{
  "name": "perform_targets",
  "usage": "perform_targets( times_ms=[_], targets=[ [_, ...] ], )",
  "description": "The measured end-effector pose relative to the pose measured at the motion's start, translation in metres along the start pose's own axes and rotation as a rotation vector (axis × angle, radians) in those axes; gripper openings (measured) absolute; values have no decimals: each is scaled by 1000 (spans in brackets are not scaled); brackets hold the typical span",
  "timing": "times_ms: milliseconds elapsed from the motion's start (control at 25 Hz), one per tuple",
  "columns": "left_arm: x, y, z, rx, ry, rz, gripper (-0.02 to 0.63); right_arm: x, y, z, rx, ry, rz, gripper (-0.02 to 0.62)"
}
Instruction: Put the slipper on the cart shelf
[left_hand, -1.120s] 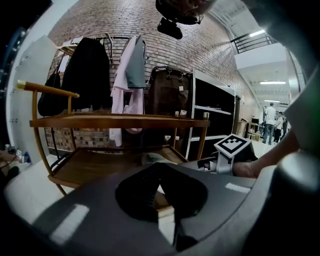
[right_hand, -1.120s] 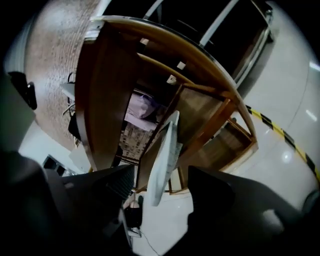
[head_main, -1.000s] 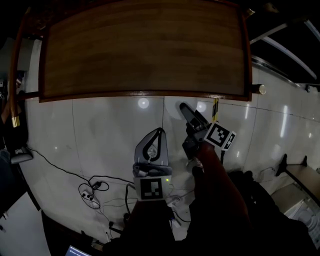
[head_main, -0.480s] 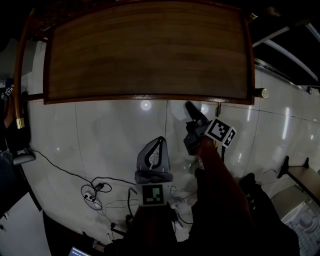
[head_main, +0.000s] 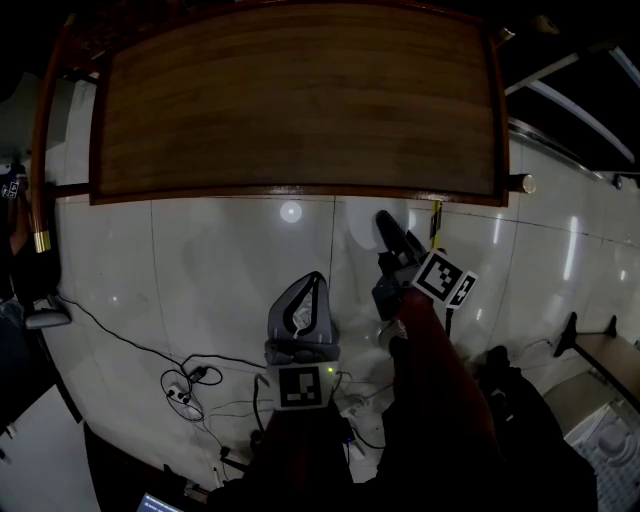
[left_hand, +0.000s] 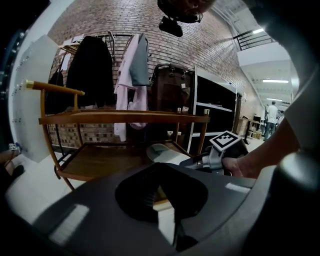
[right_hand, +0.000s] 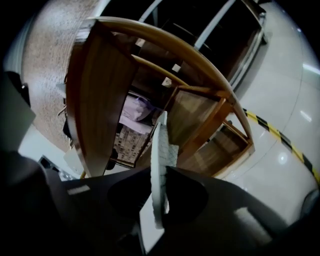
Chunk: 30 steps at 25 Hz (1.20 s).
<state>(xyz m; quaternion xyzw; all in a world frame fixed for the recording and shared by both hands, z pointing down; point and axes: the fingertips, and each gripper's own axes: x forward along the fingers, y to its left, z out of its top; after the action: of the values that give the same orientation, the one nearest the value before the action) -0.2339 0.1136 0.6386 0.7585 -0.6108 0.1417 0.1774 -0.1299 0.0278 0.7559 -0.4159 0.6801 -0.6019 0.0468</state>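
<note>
My right gripper (head_main: 386, 224) reaches toward the wooden cart (head_main: 300, 100), just below its near edge. Its jaws are closing on a thin white slipper (right_hand: 160, 165), which stands on edge between them, and the pads touch it. From the left gripper view the slipper (left_hand: 162, 152) sticks out of the right gripper (left_hand: 210, 159) in front of the cart's lower shelf (left_hand: 100, 160). My left gripper (head_main: 316, 280) hangs over the floor to the left of the right one. Its fingertips meet with nothing between them.
Cables and a plug strip (head_main: 190, 375) lie on the white tiled floor at lower left. Coats (left_hand: 130, 75) hang against a brick wall behind the cart, with black shelving (left_hand: 215, 115) beside it. Yellow-black tape (right_hand: 280, 135) runs along the floor. A person (left_hand: 272, 115) stands far off.
The right gripper's jaws look narrower than a second ago, and it has shifted slightly right. The left gripper has barely moved.
</note>
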Motion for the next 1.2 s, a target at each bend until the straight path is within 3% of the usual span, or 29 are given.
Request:
perform_targets(
  times_ms=[640,1080,1200],
  targets=[
    [-26,-11,-10,35,0,-19,14,-99,17,-67,-225,-12,-52,57],
    [-31,-17,-24,7,25,-3,14,-185,11,-129,-321,25,-189,58],
    [-32,-18,-24,-8,29,-2,14,-203,18,-133,-394,35,-208,58]
  ],
)
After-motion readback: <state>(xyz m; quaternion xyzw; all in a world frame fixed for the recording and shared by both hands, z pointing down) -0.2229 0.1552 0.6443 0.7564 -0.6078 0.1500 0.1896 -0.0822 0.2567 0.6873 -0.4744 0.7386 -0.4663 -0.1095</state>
